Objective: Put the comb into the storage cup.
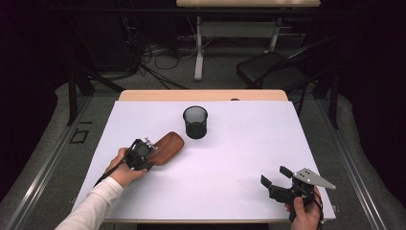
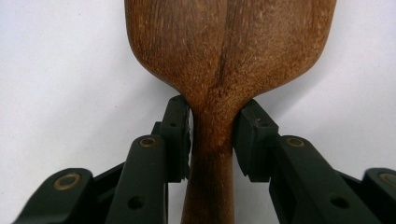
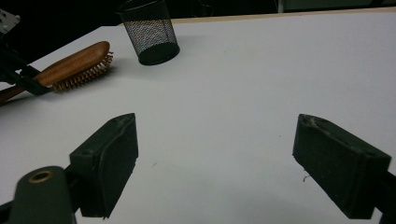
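A wooden hairbrush [image 1: 167, 146] lies bristles down on the white table top [image 1: 239, 153], left of centre. My left gripper [image 1: 151, 146] has its two black jaws on either side of the brush's narrow neck. In the left gripper view the pads [image 2: 180, 130] touch the wood of the hairbrush [image 2: 224, 56] on both sides. A black mesh cup [image 1: 195, 122] stands upright just beyond the brush head. My right gripper [image 1: 275, 176] hovers near the table's front right edge, open, with nothing between its pads [image 3: 109, 158]. The right gripper view looks toward the hairbrush [image 3: 77, 60] and the mesh cup [image 3: 149, 30].
A wooden strip [image 1: 201, 95] runs along the table's far edge. Beyond it stand a black chair [image 1: 273, 69], a desk leg [image 1: 198, 48] and loose cables on the floor. White surface stretches between the two grippers.
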{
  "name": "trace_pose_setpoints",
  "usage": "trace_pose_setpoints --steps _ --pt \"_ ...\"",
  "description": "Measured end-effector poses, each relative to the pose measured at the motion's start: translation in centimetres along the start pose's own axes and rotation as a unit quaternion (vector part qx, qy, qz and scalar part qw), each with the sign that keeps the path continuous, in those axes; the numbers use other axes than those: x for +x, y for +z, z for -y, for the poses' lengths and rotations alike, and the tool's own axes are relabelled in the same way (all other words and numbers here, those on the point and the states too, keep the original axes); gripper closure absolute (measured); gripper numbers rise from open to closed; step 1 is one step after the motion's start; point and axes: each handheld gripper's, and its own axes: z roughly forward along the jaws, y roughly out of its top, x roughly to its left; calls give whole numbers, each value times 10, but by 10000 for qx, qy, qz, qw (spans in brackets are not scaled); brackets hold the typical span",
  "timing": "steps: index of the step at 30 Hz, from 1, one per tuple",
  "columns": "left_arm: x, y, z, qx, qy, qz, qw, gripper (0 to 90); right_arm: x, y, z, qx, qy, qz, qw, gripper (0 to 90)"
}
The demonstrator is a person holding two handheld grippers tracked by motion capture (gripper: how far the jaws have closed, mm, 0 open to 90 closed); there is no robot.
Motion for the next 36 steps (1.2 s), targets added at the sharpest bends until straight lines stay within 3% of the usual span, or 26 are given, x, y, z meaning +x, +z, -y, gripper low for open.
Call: trace_pose_setpoints --steps 14,26,36 --pt "0 0 1 -24 -32 18 10000 707 0 0 0 14 10 -21 10000 140" --pt "-1 -2 4 -221 -7 -49 9997 716 0 1 0 12 32 -25 10000 140" --pt "2 -2 9 -355 -86 98 9993 721 -1 1 0 14 32 -32 10000 141"
